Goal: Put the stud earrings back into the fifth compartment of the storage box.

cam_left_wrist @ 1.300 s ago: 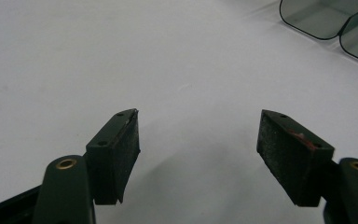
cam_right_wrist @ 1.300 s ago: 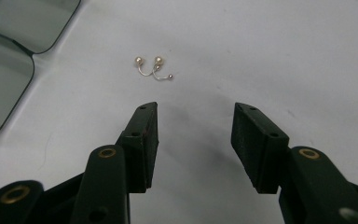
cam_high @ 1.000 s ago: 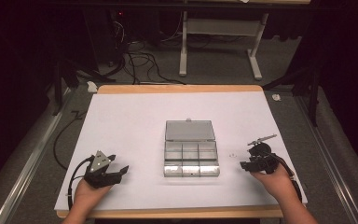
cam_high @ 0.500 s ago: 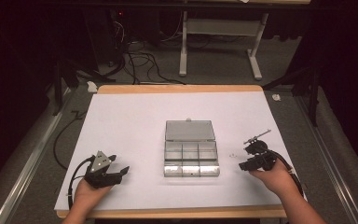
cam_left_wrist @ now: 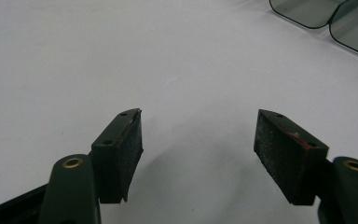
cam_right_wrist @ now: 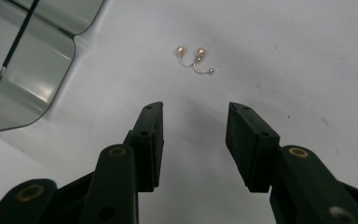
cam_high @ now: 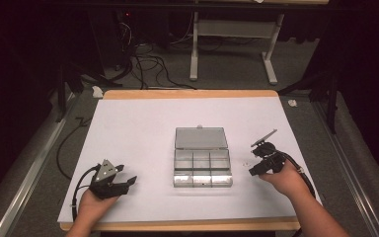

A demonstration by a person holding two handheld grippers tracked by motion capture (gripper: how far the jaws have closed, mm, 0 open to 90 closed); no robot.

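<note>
A clear plastic compartment box (cam_high: 201,160) lies in the middle of the white table, its lid folded back. Two small pearl earrings (cam_right_wrist: 193,58) lie on the table just right of the box, a pale speck (cam_high: 245,163) in the high view. My right gripper (cam_high: 252,160) points at them from the right; in its own view the gripper (cam_right_wrist: 194,109) is open a short way behind the earrings. Its jaws have just been closing, with nothing between them. My left gripper (cam_high: 128,174) rests near the front left, wide open (cam_left_wrist: 196,121) over bare table.
A corner of the box (cam_left_wrist: 317,11) shows at the top right of the left gripper view, and its edge (cam_right_wrist: 28,70) at the left of the right gripper view. Beyond the table's far edge (cam_high: 190,94) are cables and a desk frame (cam_high: 232,29).
My right hand has moved left and slightly away from me, closer to the box and the earrings. The left hand has stayed put.
</note>
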